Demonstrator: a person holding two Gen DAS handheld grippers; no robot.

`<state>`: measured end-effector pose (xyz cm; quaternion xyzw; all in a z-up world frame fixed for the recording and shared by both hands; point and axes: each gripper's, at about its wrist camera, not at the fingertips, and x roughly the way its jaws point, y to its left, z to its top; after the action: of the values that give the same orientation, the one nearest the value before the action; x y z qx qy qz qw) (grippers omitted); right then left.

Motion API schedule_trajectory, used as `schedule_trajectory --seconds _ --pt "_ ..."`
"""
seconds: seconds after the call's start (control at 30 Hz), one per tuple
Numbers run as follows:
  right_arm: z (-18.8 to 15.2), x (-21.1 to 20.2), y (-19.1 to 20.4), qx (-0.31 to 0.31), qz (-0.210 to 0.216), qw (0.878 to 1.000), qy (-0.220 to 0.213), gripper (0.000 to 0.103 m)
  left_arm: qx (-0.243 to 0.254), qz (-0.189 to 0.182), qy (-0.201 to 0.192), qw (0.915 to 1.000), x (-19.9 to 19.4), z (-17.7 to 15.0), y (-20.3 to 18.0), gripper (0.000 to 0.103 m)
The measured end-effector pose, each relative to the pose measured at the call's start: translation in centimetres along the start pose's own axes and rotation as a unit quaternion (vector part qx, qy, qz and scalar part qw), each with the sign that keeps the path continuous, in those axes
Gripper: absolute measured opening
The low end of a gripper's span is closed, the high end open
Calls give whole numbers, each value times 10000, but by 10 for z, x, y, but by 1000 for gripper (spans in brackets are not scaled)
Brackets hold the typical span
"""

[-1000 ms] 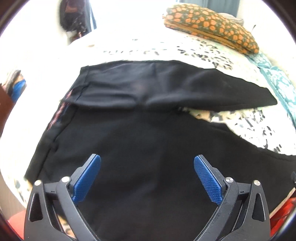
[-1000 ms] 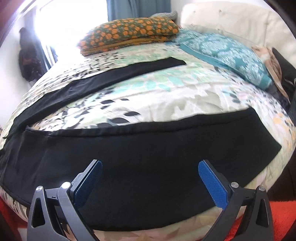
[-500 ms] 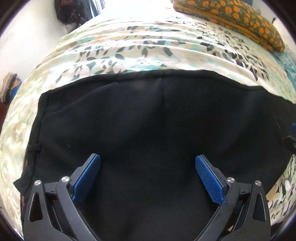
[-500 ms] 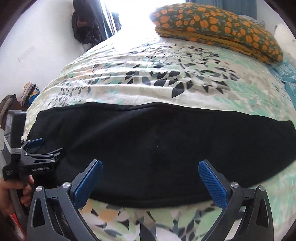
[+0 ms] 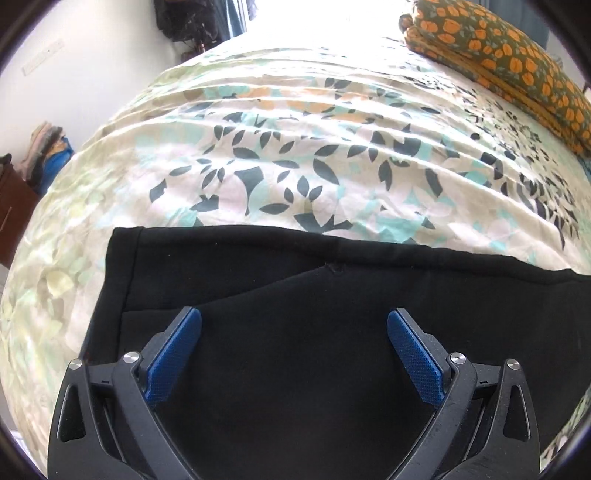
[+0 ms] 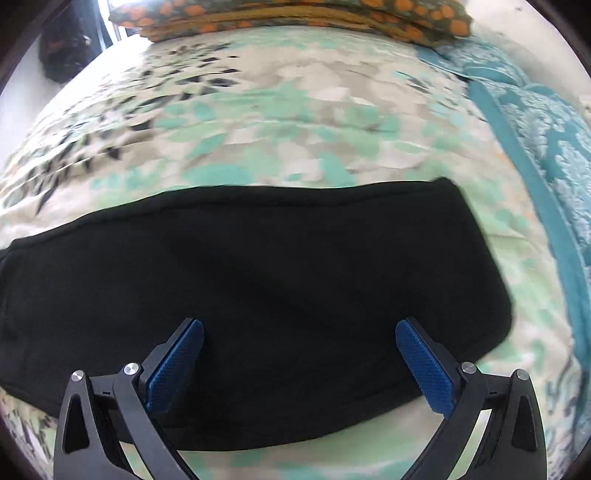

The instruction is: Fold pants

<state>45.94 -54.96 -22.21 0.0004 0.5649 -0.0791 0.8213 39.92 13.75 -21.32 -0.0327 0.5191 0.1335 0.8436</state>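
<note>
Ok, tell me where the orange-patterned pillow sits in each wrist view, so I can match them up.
Left wrist view: the orange-patterned pillow is at the top right, on the far side of the bedsheet.
Right wrist view: the pillow runs along the top edge, partly cut off.
Shared landmark: the black pants fill the lower part of both views, with each open gripper over them.

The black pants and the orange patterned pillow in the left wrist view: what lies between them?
Only bare bedsheet with its leaf print lies between the black pants and the orange patterned pillow. The left wrist view shows this stretch.
</note>
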Motion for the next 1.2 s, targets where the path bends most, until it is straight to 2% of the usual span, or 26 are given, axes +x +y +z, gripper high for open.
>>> schedule_trajectory --seconds 0.07,0.13,0.27,0.33,0.37,0.4,0.43,0.5,0.57,0.6,0.67,0.73,0.8,0.87,0.93,1.0,1.07,1.1,1.17,1.2 --pt "19 -10 -32 429 -21 9987 -263 102 56 51 -334 9994 3 -5 -2 103" --pt "40 -14 -53 666 -48 9970 -395 102 78 102 -474 9988 5 -7 -5 103" --pt "75 11 -59 728 -136 9971 -165 102 81 156 -697 9974 4 -13 -5 103" --pt "79 28 -51 665 -212 9975 -61 96 95 217 -794 9966 6 -14 -9 103" --pt "78 36 -49 634 -222 9977 25 89 120 270 -843 9960 6 -15 -10 102" --pt "76 42 -49 642 -66 9979 106 71 152 320 -873 9956 6 -17 -11 102" --pt "74 42 -51 730 151 9972 37 59 170 357 -892 9952 7 -18 -12 102" --pt "71 28 -55 778 332 9962 -208 24 179 377 -910 9950 8 -17 -12 102" --pt "60 0 -49 574 422 9960 -546 15 179 381 -920 9949 8 -17 -13 102" --pt "50 -19 -45 452 482 9952 -717 14 179 381 -922 9949 8 -17 -13 102" --pt "15 -67 -40 271 731 9910 -1091 14 174 373 -914 9950 8 -17 -13 102" --pt "-38 -115 -37 107 898 9869 -1333 14 174 382 -903 9950 8 -17 -13 102" --pt "-108 -158 -30 -108 1011 9840 -1463 14 164 394 -848 9955 7 -16 -13 102" --pt "-189 -188 -29 55 1258 9838 -1277 15 175 327 -651 9972 5 -14 -11 102" --pt "-269 -206 -36 628 1340 9856 -822 28 277 143 -198 9993 1 -10 -7 102" --pt "-340 -228 -50 1499 1092 9807 -622 66 183 -31 121 9998 -12 -16 3 101" --pt "-396 -259 -67 2299 1054 9631 -921 75 -55 -260 108 9996 -35 -33 18 101" --pt "-415 -272 -72 2547 1109 9549 -1051 75 -124 -387 99 9991 -46 -44 24 101" --pt "-437 -287 -80 2979 1280 9374 -1274 76 -207 -560 89 9982 -69 -69 34 101" --pt "-443 -286 -81 3168 1556 9261 -1336 77 -227 -637 96 9977 -80 -85 38 101"
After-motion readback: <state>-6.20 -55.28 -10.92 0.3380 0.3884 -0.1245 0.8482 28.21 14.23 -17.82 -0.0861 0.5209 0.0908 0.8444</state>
